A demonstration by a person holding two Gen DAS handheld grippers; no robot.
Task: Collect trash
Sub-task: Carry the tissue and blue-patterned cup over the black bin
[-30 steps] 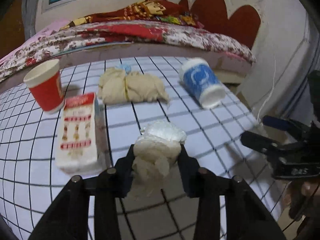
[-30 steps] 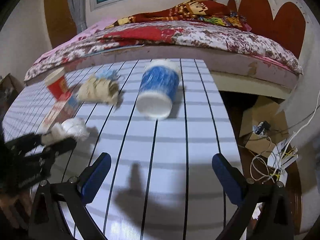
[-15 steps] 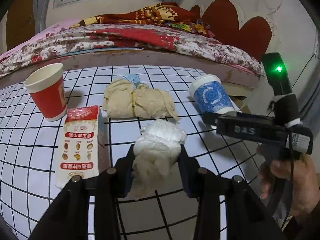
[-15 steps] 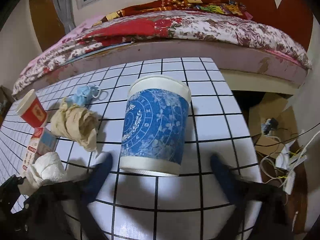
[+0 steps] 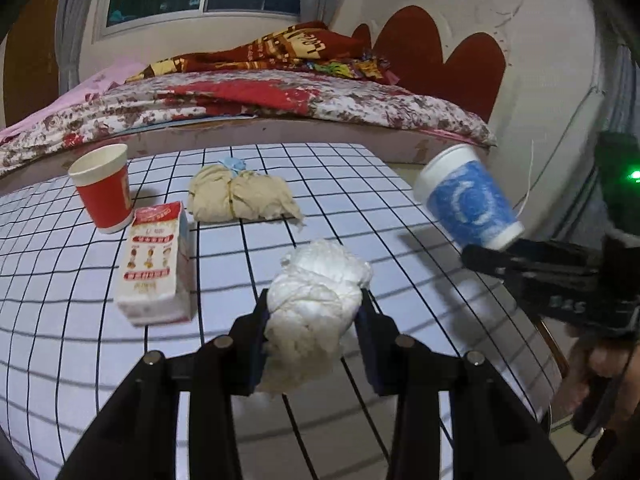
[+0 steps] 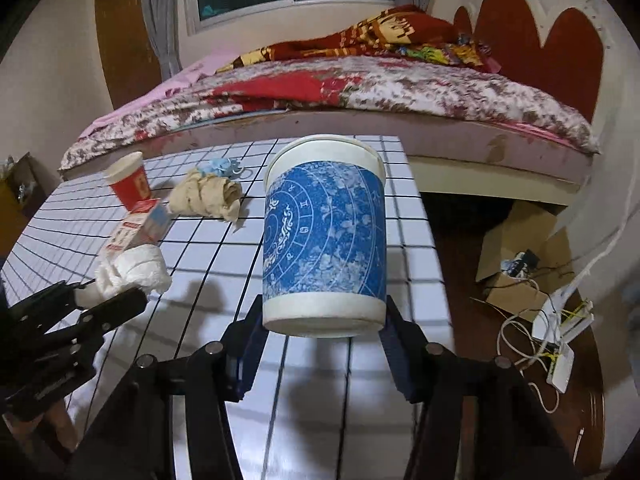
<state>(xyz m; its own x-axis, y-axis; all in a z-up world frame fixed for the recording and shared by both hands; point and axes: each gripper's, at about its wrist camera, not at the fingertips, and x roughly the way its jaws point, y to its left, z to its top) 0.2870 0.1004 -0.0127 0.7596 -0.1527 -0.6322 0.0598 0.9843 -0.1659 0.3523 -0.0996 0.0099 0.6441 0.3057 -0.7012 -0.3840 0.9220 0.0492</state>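
My left gripper [image 5: 314, 316] is shut on a crumpled white tissue wad [image 5: 316, 292] and holds it above the grid-patterned table [image 5: 360, 208]. The wad also shows in the right wrist view [image 6: 132, 276]. My right gripper [image 6: 322, 332] is shut on a blue-and-white paper cup [image 6: 324, 240] near its base, lifted off the table; the cup also shows in the left wrist view [image 5: 468, 200]. On the table lie a red paper cup [image 5: 104, 190], a milk carton [image 5: 154, 268] and a beige crumpled cloth bundle [image 5: 240, 196] with a blue mask [image 5: 234, 164] behind it.
A bed with a floral cover [image 6: 360, 88] stands behind the table. To the right of the table, on the floor, are a cardboard box [image 6: 516, 244], cables and a white power strip [image 6: 560, 360]. The table's right edge [image 6: 424, 216] drops to the floor.
My right gripper closed on the blue cup and lifted it off the table. My left gripper rose a little with the tissue wad still in it.
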